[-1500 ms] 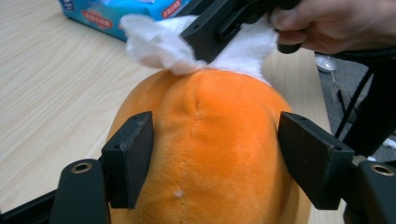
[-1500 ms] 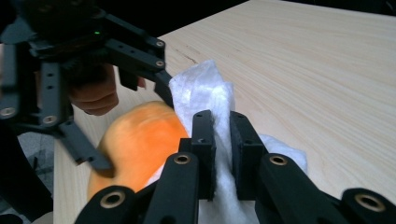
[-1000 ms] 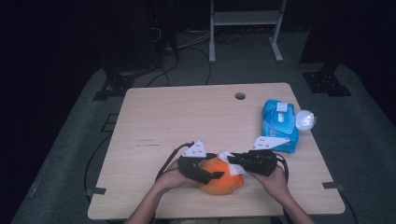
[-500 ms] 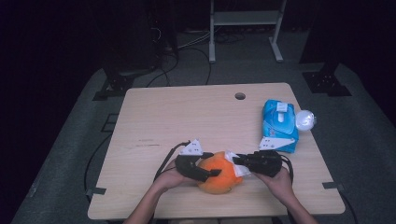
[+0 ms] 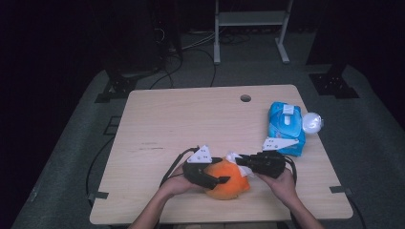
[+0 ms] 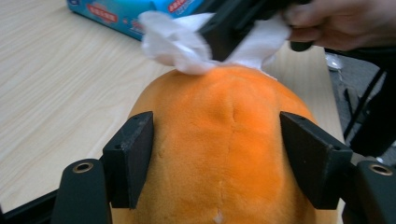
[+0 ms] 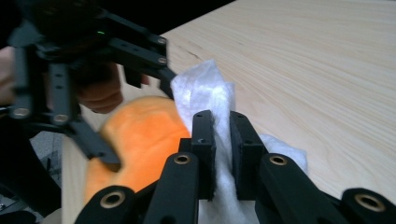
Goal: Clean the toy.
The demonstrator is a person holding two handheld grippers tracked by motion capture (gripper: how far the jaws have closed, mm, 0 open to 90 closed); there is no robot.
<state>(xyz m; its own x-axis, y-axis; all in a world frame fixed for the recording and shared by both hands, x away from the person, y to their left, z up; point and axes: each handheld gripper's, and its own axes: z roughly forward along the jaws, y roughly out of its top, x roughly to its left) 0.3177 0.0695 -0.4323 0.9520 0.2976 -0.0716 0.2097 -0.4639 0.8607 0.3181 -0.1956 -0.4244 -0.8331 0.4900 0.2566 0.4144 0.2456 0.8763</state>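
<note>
The left tongs (image 6: 219, 154) clamp the orange plush toy (image 6: 224, 144) at the counter's (image 5: 191, 119) near edge to steady it, having just eased slightly, while the right tongs (image 7: 223, 140) pinch a white wipe (image 7: 205, 93) narrowly, rubbing its top.

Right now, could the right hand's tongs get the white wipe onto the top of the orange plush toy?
Probably yes: the right tongs grip the white wipe right beside the orange plush toy, whose top looks uncovered.
</note>
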